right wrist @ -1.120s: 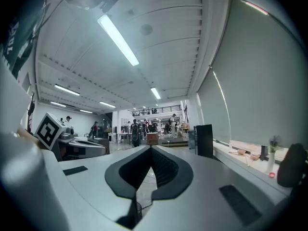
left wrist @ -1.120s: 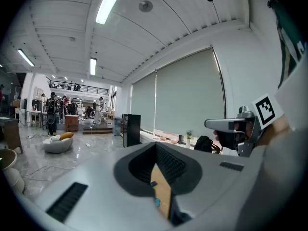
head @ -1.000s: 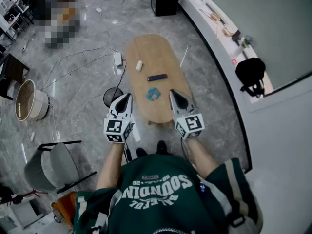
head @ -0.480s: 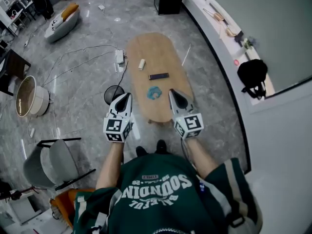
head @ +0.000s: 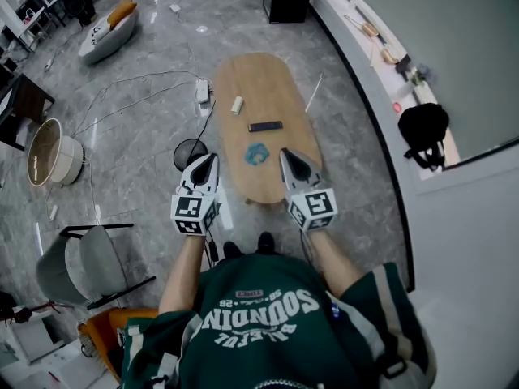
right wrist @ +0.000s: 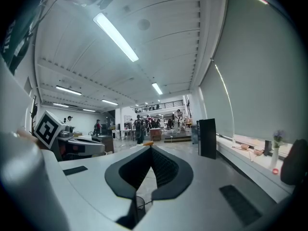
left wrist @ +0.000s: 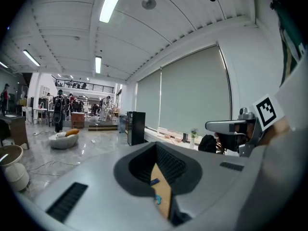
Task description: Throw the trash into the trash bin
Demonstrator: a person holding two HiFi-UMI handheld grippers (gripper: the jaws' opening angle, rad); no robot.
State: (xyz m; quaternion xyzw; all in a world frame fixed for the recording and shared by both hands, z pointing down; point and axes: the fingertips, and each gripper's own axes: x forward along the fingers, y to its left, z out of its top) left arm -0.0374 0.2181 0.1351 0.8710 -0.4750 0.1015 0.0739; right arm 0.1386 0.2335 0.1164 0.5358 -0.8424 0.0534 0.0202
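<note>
Unmoved, left gripper (head: 212, 158) and right gripper (head: 284, 152), jaws together, flank blue trash (head: 256, 154) on table (head: 261, 87).

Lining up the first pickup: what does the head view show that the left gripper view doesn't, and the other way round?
Head view only: the black bin on the floor beside the table, and a small white item on it. Left gripper view only: ceiling lights. Both: the table, the blue crumpled trash and a dark flat bar.
</note>
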